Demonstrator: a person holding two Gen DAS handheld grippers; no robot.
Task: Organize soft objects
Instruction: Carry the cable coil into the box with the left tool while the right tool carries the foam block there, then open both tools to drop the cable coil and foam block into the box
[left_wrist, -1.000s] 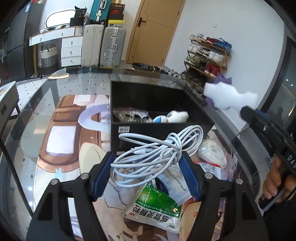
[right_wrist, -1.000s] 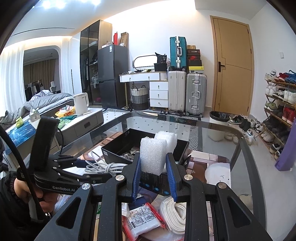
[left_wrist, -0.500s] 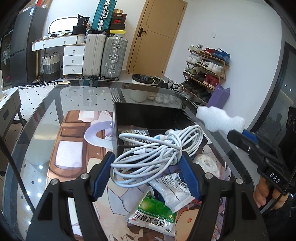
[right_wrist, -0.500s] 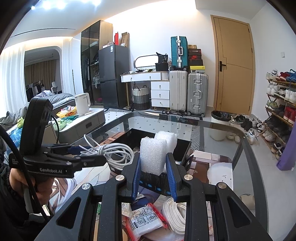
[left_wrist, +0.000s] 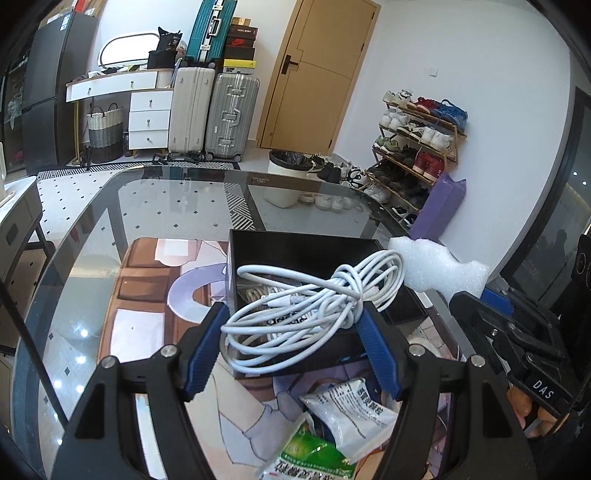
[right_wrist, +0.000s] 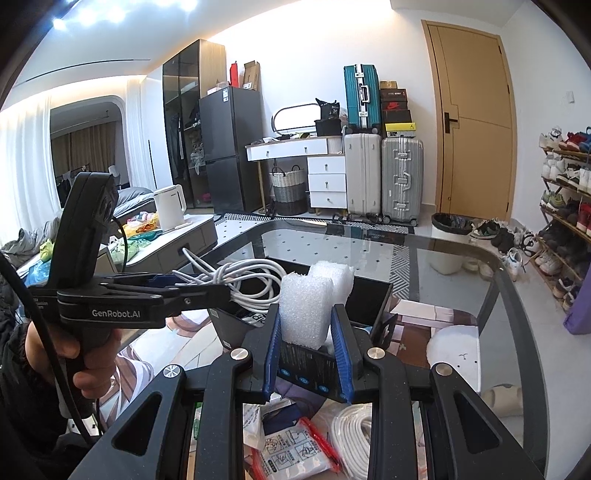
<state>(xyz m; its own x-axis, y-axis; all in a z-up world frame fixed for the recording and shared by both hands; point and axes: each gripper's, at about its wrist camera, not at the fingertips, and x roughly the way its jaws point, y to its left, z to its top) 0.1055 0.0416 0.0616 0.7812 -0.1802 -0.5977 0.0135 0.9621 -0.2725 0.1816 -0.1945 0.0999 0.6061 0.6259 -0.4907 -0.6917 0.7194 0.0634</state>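
White cable coil (left_wrist: 314, 306) is pinched between the blue pads of the left gripper (left_wrist: 291, 347) above the black box (left_wrist: 295, 247), so lower it well inside before releasing, while the right gripper (right_wrist: 306, 354), clamped on the foam piece (right_wrist: 304, 310), waits beside.

Glass table (left_wrist: 155, 206) under black box (left_wrist: 295, 251), packets (left_wrist: 351, 410)

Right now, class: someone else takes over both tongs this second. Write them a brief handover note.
Left tongs: shut on the white cable, held above the black box.
Right tongs: shut on the foam, beside the box.
Done: the box already holds some items.
Left: put cable and foam in the box, then the packets and white cord on the table.
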